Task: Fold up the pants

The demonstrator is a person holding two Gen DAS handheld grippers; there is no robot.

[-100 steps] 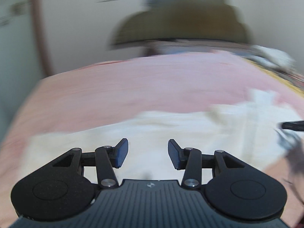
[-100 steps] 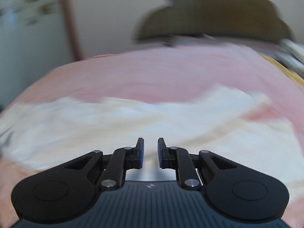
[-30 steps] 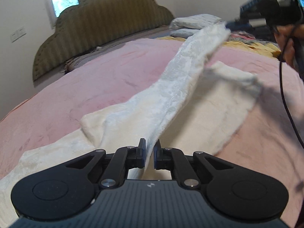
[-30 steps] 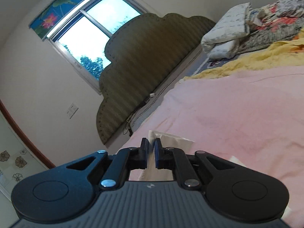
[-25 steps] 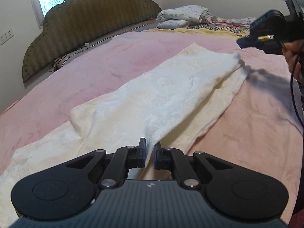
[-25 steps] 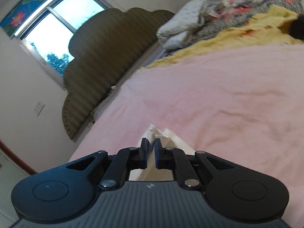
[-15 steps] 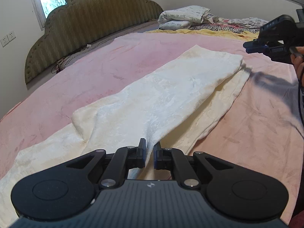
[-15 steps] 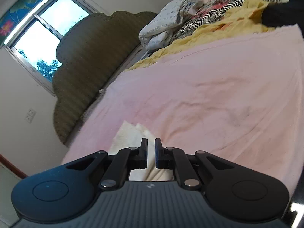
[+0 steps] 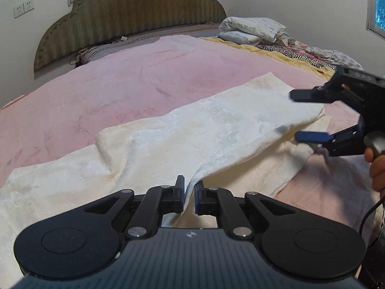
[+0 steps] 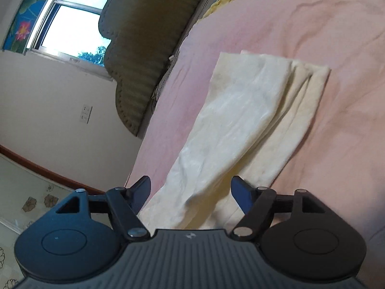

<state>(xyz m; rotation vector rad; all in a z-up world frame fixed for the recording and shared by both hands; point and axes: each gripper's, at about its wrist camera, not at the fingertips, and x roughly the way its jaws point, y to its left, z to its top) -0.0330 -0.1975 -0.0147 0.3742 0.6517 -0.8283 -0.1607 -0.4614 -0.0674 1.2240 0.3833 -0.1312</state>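
Observation:
Cream-white pants (image 9: 182,134) lie lengthwise on the pink bedspread (image 9: 125,86), one leg folded over the other. My left gripper (image 9: 189,192) is shut on the near edge of the top layer. My right gripper (image 9: 305,115) shows at the right of the left wrist view, open, its fingers above and below the far corner of the folded leg. In the right wrist view the pants (image 10: 240,125) stretch away from my open right gripper (image 10: 191,192), which holds nothing.
An olive padded headboard (image 9: 130,12) stands at the back wall. Pillows (image 9: 252,30) and a yellow and striped heap of bedding (image 9: 300,55) lie at the far right. A window (image 10: 60,24) is beside the headboard. A hand with a cable (image 9: 377,168) is at the right edge.
The right gripper has laid the lifted leg down over the other leg, opened and let go. The left gripper stays shut on the near edge.

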